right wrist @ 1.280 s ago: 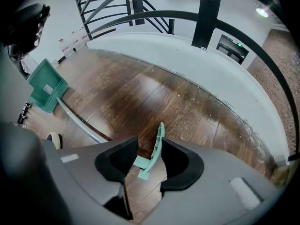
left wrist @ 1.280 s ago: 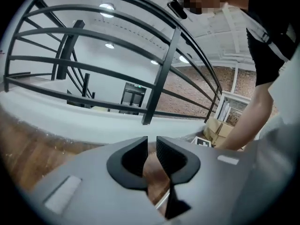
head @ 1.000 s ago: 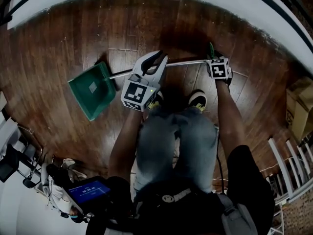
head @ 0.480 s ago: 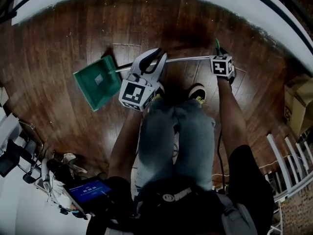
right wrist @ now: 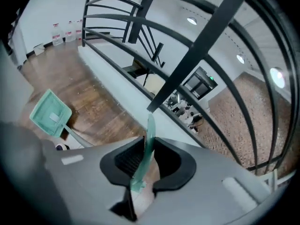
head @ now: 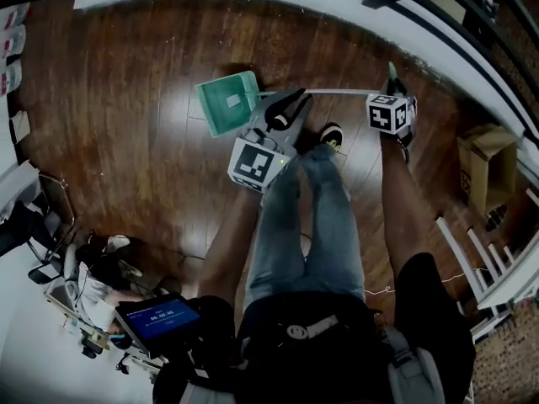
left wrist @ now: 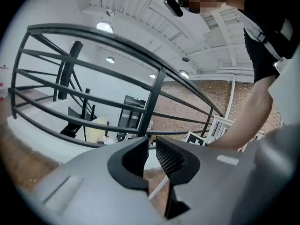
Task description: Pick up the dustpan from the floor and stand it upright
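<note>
The right gripper (right wrist: 146, 156) (its jaws have just been closing) is clamping the green handle tip of the dustpan (head: 226, 101), while the left gripper (left wrist: 151, 158) is pinching its metal shaft between nearly shut jaws. The dustpan is hanging roughly level between them, above the wooden floor (head: 126, 141).

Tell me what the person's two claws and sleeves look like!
The left claw and the right claw are both smooth grey shells with black ribbed pads inside. Each carries a white cube printed with black square markers. The person wears short black sleeves.
</note>
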The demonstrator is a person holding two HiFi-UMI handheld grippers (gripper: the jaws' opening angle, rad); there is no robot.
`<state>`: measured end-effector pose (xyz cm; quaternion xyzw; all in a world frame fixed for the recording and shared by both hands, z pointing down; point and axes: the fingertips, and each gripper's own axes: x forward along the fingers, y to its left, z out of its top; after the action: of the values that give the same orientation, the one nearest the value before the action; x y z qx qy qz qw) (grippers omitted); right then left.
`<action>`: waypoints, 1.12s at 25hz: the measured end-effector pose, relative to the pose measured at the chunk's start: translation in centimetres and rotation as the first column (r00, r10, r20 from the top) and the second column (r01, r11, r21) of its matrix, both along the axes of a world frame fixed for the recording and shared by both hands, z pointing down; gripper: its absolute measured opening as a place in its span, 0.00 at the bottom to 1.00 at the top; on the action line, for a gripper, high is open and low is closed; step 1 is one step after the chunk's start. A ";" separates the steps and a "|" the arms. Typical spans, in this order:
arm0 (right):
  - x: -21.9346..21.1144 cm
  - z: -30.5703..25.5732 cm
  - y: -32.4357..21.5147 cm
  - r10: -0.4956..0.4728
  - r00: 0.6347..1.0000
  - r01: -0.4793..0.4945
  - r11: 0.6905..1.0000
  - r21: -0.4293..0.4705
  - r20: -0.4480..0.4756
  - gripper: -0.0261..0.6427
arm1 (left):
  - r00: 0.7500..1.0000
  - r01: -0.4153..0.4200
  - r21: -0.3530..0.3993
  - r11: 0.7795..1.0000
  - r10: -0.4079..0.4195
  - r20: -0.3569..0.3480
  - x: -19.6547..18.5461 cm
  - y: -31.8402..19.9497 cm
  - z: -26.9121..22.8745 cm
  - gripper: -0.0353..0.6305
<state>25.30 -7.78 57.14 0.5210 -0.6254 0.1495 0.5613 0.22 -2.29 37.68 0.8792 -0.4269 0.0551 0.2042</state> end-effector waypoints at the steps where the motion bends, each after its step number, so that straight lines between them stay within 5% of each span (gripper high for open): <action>1: -1.0 -2.3 -0.3 -0.017 1.000 0.017 1.000 0.019 -0.013 0.15 | 1.000 0.009 0.011 1.000 -0.009 0.000 -0.6 0.3 -2.1 0.15; 10: -15.8 -14.3 3.5 -0.136 0.990 0.141 0.982 0.124 -0.047 0.17 | 0.998 0.065 0.094 0.994 -0.062 -0.028 -10.1 5.2 -13.7 0.14; 17: -29.8 -20.0 9.2 -0.227 0.956 0.201 0.968 0.149 0.186 0.17 | 0.982 0.187 0.113 0.976 -0.183 -0.041 -20.0 9.1 -17.3 0.14; 25: -40.8 -22.1 13.6 -0.369 0.849 0.325 0.929 0.177 0.379 0.18 | 0.961 0.275 0.137 0.952 -0.272 -0.040 -27.0 12.0 -19.2 0.12; 28: -42.6 -22.6 14.8 -0.395 0.810 0.340 0.919 0.200 0.435 0.04 | 0.956 0.293 0.149 0.944 -0.292 -0.034 -28.2 13.0 -19.4 0.10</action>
<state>-17.34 7.07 34.49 0.3694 -0.8381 0.1233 0.3821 -27.96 10.70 18.30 0.8195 -0.5543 -0.0139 0.1446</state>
